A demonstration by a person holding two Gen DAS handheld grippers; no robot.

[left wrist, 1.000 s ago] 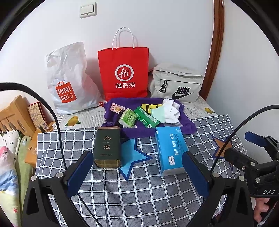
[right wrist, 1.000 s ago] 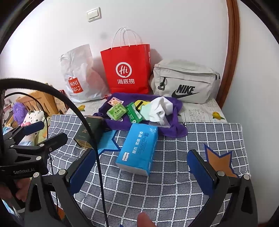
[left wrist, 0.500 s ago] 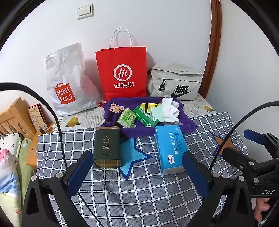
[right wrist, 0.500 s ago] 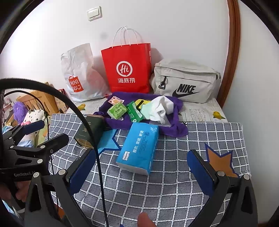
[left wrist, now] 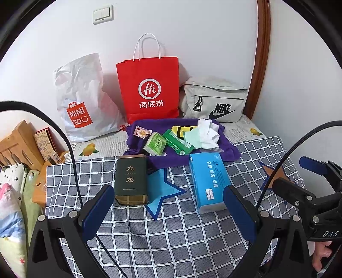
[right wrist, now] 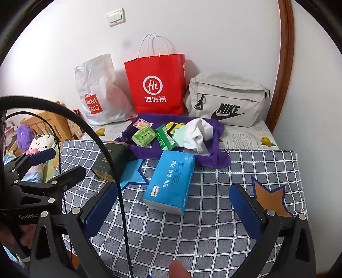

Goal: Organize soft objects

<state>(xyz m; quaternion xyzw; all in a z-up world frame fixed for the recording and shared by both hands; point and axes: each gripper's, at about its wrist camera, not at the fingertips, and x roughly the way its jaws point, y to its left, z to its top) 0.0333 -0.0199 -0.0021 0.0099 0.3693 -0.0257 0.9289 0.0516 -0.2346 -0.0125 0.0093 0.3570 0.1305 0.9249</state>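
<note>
The left gripper [left wrist: 166,211] and right gripper [right wrist: 173,208] both hover spread wide and empty above the checked tabletop [left wrist: 181,239]. The blue tissue pack [right wrist: 171,181] lies near, the small soft packets on the purple towel [right wrist: 215,158] beyond. Squeezed hard, the pack could crumple; a dragged towel may scatter its load.

dark tea tin [left wrist: 130,179], light switch [left wrist: 103,15], checked cloth [left wrist: 181,231]
</note>
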